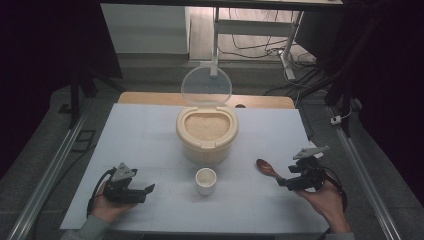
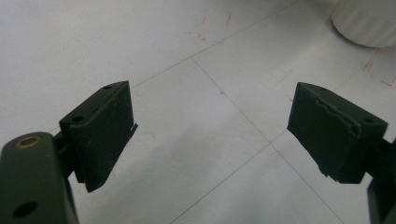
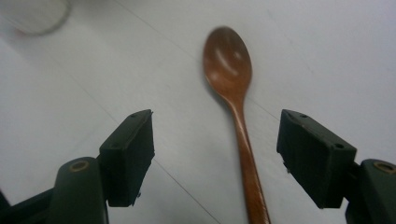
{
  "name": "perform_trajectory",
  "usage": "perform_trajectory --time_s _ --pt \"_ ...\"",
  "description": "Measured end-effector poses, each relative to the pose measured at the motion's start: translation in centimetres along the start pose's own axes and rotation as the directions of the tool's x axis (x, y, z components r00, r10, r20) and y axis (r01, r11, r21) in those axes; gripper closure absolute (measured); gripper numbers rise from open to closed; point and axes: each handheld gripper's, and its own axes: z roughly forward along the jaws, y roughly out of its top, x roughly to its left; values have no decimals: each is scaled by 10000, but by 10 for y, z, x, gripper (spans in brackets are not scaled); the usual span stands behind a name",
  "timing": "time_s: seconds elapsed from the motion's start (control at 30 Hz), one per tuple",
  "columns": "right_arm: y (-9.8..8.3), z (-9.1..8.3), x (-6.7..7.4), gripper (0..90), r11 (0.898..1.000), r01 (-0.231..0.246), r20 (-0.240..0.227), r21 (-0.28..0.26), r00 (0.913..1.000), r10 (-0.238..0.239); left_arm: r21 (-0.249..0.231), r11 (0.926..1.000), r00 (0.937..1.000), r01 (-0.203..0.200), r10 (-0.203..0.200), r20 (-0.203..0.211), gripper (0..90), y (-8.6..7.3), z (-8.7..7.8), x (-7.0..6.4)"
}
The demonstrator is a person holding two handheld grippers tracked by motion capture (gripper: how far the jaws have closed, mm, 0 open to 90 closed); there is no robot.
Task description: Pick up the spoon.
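A brown wooden spoon (image 1: pixel 267 168) lies on the white table sheet (image 1: pixel 145 135), bowl toward the middle. My right gripper (image 1: pixel 286 177) sits over its handle. In the right gripper view the spoon (image 3: pixel 229 65) runs up between the jaws, nearer the right one, and neither pad touches it, so my right gripper (image 3: pixel 215 149) is open. A small white cup (image 1: pixel 206 180) stands in front of a cream tub (image 1: pixel 206 147) holding rice (image 1: pixel 206 126). The tub's clear lid (image 1: pixel 206 86) is flipped up. My left gripper (image 1: pixel 146 194) rests at the front left, open and empty (image 2: pixel 212 126).
The cup's ribbed white wall (image 2: pixel 369 21) shows at the top right of the left gripper view. A blurred pale round shape (image 3: pixel 35 14) sits at the top left of the right gripper view. Metal rails (image 1: pixel 360 165) run beside the table.
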Motion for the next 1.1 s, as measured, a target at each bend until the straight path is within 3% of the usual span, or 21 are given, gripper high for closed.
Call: perform_trajectory --time_s 0.3,0.6,1.1 --pt "-7 13 -14 320 9956 -184 246 921 9996 162 61 10000 10000 -19 18 22 141 0 1 0" --pt "-14 24 -21 415 9861 12 637 1664 9979 -120 93 10000 10000 18 -18 -7 140 -1 2 3" --pt "-12 38 -19 651 9568 651 372 2833 9962 -788 171 9999 10000 -17 18 -27 138 -1 3 3"
